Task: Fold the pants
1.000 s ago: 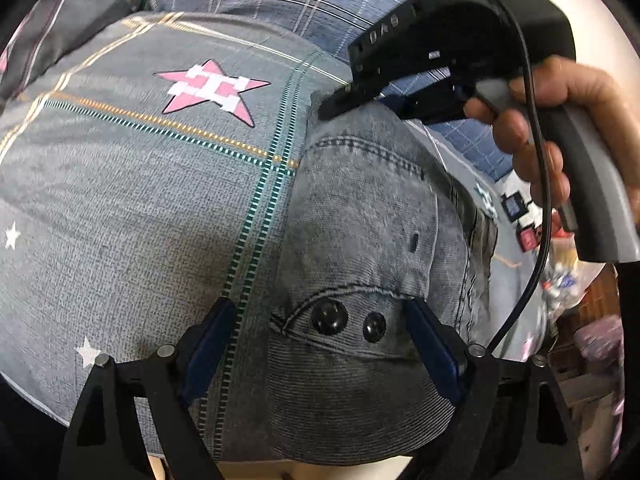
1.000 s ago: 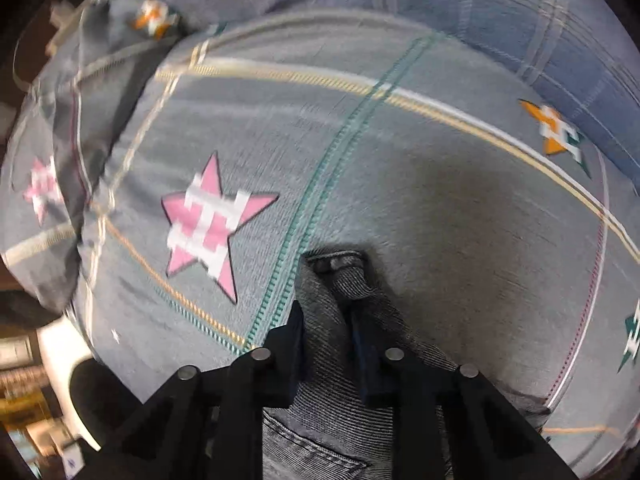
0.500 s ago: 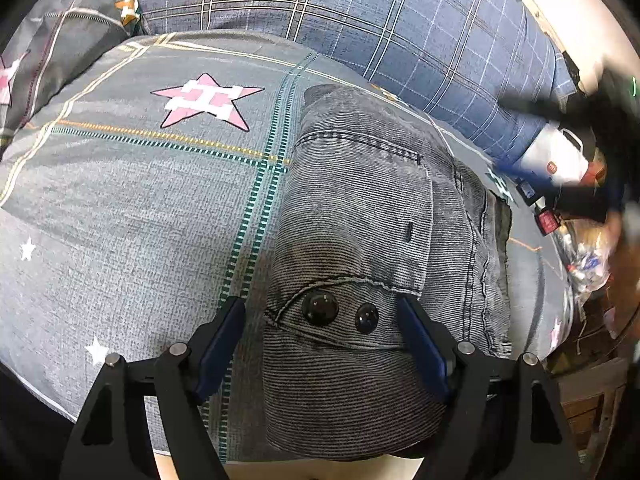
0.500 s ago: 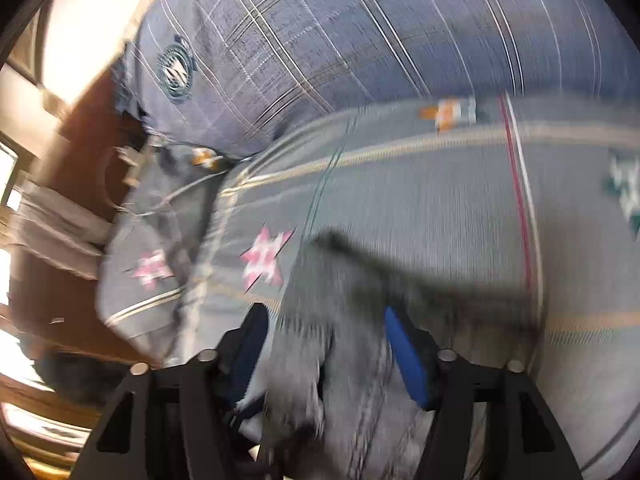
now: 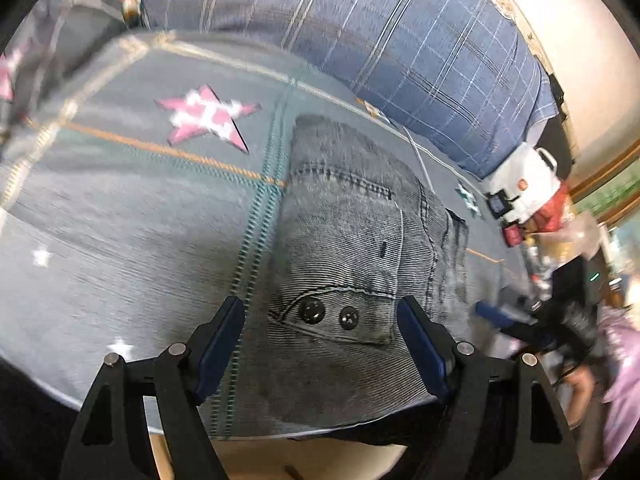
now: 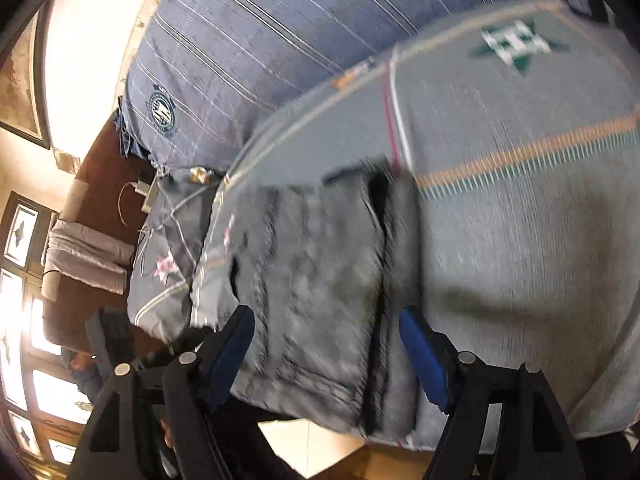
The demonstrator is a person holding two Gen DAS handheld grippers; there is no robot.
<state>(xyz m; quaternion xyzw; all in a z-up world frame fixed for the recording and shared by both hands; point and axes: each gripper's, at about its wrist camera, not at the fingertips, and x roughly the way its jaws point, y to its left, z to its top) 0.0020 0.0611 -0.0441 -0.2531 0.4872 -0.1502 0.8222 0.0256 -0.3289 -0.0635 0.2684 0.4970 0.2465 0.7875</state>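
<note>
Folded grey denim pants (image 5: 352,240) lie on a grey star-patterned bedspread (image 5: 120,240), with two dark snap buttons (image 5: 312,312) near the bed's front edge. My left gripper (image 5: 318,308) hovers open over the buttoned end, its blue pads astride the cloth and not pressing it. In the right wrist view the pants (image 6: 320,264) are blurred. My right gripper (image 6: 326,314) is above their edge, its jaws opening, with the cloth below and between the fingers but not pinched. The right gripper (image 5: 504,318) also shows as a blur at the left view's right side.
A blue plaid quilt (image 5: 400,40) is heaped behind the pants. A white bag (image 5: 524,176) and small clutter sit past the bed's right end. A star-patterned pillow (image 6: 160,280) lies at the bed's other end, and the bed's front edge (image 5: 320,428) runs just below the grippers.
My right gripper let go of the pants' far end, opened, and swung away to the bed's right side. The pants stay folded. My left gripper has barely moved.
</note>
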